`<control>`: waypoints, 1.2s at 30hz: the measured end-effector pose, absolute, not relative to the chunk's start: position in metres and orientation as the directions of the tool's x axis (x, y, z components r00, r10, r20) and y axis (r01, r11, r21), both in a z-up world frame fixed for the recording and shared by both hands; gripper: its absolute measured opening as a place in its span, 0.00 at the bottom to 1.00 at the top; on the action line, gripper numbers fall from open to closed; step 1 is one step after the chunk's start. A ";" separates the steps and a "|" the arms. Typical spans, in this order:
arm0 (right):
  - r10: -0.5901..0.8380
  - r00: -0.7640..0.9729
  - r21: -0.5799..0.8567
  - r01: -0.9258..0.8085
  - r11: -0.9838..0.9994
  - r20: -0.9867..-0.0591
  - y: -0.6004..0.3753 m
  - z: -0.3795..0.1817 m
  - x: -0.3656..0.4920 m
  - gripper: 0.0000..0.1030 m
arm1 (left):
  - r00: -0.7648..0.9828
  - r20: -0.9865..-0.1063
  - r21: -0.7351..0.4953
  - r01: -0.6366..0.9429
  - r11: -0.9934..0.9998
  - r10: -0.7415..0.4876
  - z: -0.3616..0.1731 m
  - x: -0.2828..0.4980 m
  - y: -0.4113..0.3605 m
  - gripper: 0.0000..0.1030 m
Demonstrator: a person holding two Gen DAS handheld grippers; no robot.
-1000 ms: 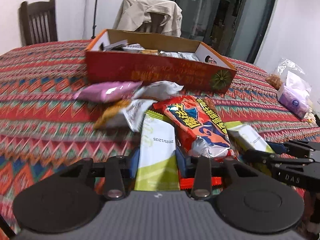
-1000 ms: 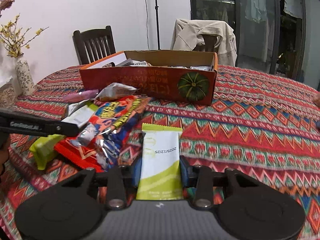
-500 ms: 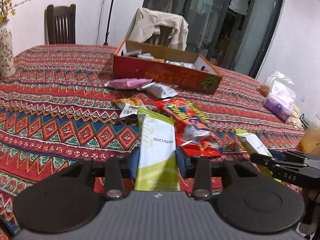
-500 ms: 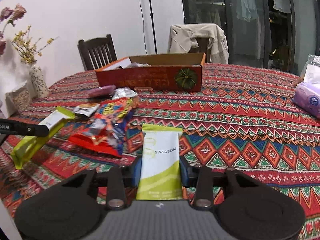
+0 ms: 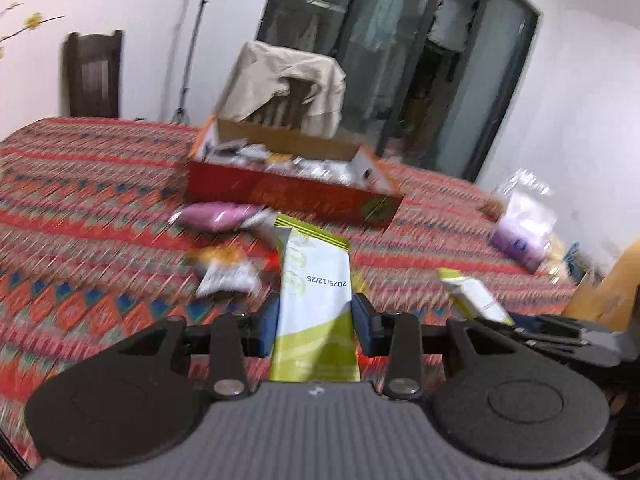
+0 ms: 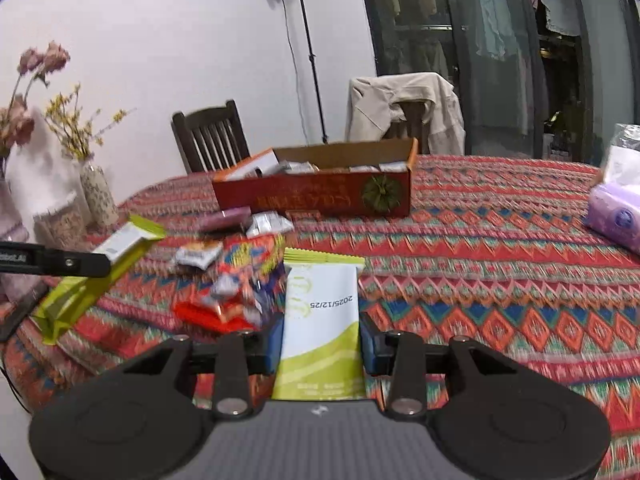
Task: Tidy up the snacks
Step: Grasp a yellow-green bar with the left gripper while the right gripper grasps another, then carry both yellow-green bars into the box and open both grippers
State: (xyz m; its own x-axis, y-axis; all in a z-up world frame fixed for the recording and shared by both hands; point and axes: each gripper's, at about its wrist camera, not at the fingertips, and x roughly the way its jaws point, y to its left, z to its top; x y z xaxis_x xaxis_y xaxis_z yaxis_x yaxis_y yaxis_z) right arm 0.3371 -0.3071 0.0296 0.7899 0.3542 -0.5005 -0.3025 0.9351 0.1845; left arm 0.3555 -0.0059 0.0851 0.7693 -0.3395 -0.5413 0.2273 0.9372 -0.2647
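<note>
Snacks lie partly in the red cardboard box [image 6: 316, 196] and partly loose on the patterned tablecloth [image 6: 500, 280]. Largest is the round table under that cloth, whose far edge curves behind the box and whose near left edge drops away below the left gripper's packet in the right wrist view. The cloth's right half is bare from the box to the purple tissue pack [image 6: 614, 220] at the far right, giving the widest free room. The box sits at the far middle of the table, open-topped, long side facing the cameras, with a row of small pale packets [image 6: 304, 168] inside along its length; its contents are too blurred to tell apart in the left wrist view [image 5: 288, 188]. Just in front of the box, on the left, lie a pink packet [image 6: 226, 216] and a small silver packet [image 6: 268, 222], then a white-and-orange packet [image 6: 198, 254], then a large red-and-blue bag [image 6: 236, 284] nearest the grippers.

The right gripper [image 6: 320, 340] is clenched on a green-and-white snack bar [image 6: 320, 320], held flat above the cloth. The left gripper [image 5: 314, 322] grasps a matching green-and-white bar [image 5: 314, 300] the same way, raised over the loose heap.
</note>
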 end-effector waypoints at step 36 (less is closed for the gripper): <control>0.129 0.786 0.064 -0.114 0.991 -0.605 -0.272 0.056 0.740 0.59 | 0.639 -0.680 -0.342 0.159 0.926 -0.360 0.055 0.719 -0.069 0.57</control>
